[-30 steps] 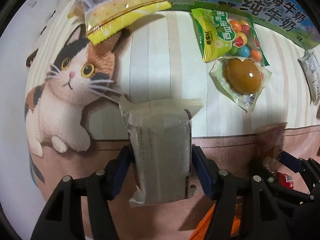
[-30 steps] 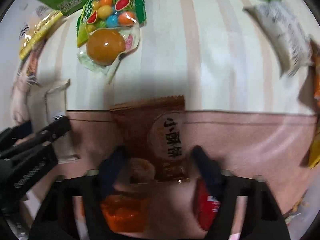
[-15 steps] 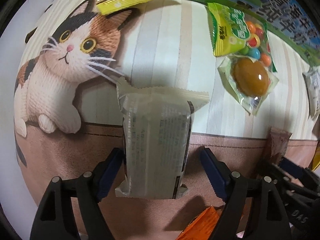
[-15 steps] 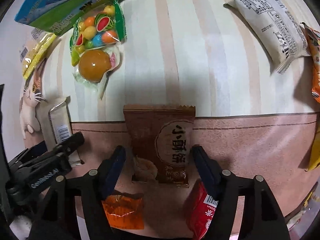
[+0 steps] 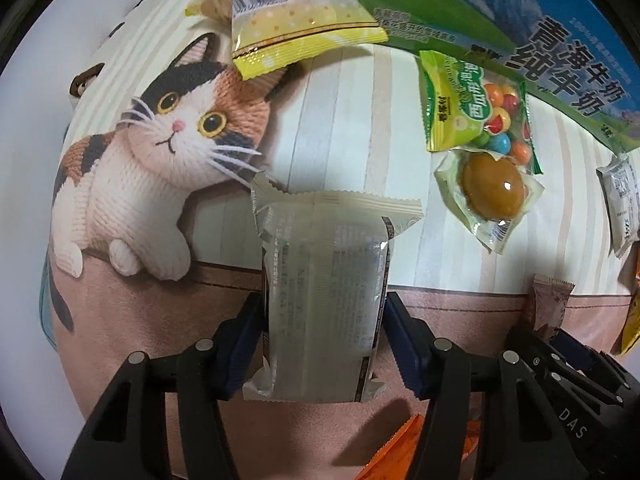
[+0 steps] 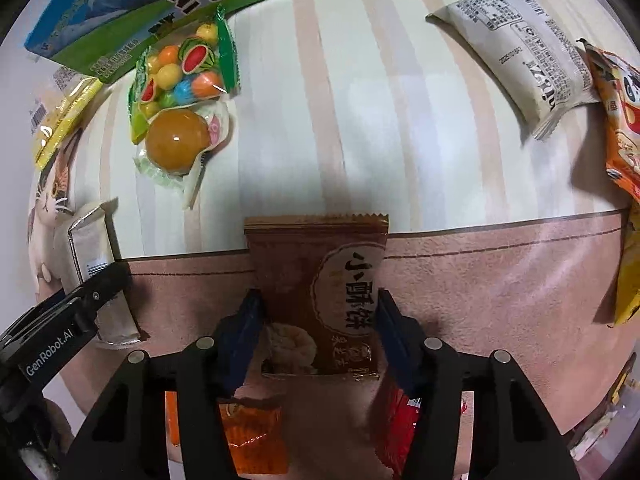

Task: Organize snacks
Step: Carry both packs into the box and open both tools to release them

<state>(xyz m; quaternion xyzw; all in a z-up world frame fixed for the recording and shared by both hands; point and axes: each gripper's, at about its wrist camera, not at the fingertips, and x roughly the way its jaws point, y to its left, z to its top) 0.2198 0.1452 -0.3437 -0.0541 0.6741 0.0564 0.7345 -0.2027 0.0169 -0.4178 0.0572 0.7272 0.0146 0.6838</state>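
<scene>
My left gripper point(image 5: 320, 344) is shut on a cream-white snack packet point(image 5: 324, 300), held lengthwise above the cat-print mat point(image 5: 160, 312). My right gripper point(image 6: 318, 336) is shut on a brown pastry packet point(image 6: 320, 296) with Chinese writing, over the pink band of the mat point(image 6: 500, 280). The left gripper and its white packet point(image 6: 88, 256) also show at the left edge of the right wrist view. The brown packet's tip point(image 5: 550, 300) shows at the right of the left wrist view.
On the mat lie a green candy bag point(image 5: 476, 116), a packed braised egg point(image 5: 492, 188), a yellow packet point(image 5: 296, 24), a white packet point(image 6: 524, 56), orange bags point(image 6: 620, 120) at the right, an orange packet point(image 6: 256, 436) and a red packet point(image 6: 400, 420) below. A green-blue milk carton point(image 5: 540, 40) borders the far edge.
Both grippers opened around their packets half a second ago and have closed on them again. The left wrist view has shifted slightly over the mat.
</scene>
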